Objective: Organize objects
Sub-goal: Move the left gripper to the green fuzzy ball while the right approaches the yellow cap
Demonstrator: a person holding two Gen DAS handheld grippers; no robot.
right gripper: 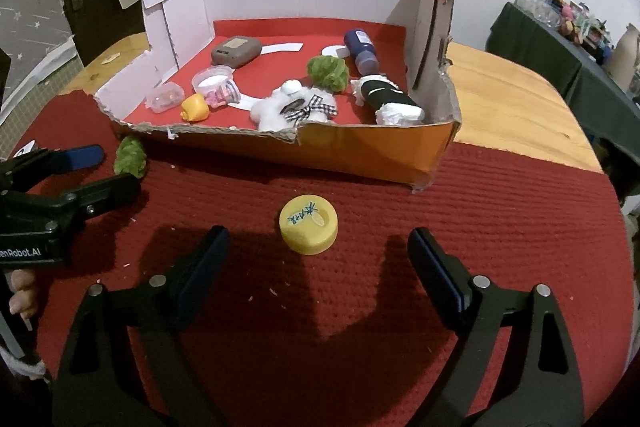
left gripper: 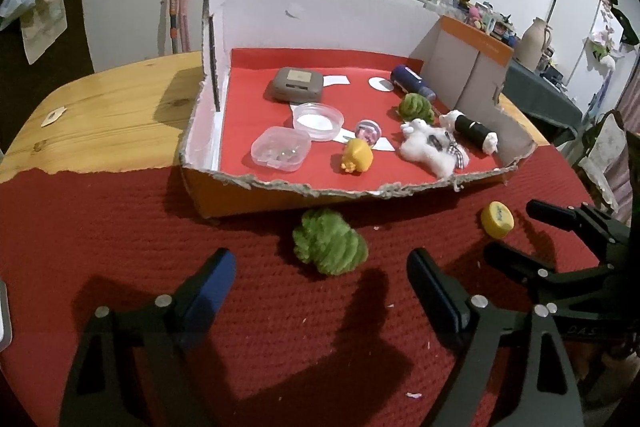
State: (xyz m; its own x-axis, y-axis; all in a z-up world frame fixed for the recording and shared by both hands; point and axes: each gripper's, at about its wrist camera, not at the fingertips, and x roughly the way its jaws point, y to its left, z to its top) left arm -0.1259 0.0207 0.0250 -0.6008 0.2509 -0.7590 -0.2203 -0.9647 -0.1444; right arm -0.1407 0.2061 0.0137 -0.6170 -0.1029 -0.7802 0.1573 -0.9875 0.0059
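A fuzzy green toy lies on the red mat just ahead of the torn cardboard box. My left gripper stands open around its near side, the pads well clear of it. A yellow bottle cap sits on the mat to the right, and my right gripper is open with the cap just beyond its fingertips. The left wrist view shows the cap beside the right gripper. In the right wrist view the green toy sits at the left gripper.
The red-lined box holds a grey case, clear tubs, a yellow toy, a white plush, a second green toy, a blue bottle and a black-and-white roll. Bare wooden table lies left of it.
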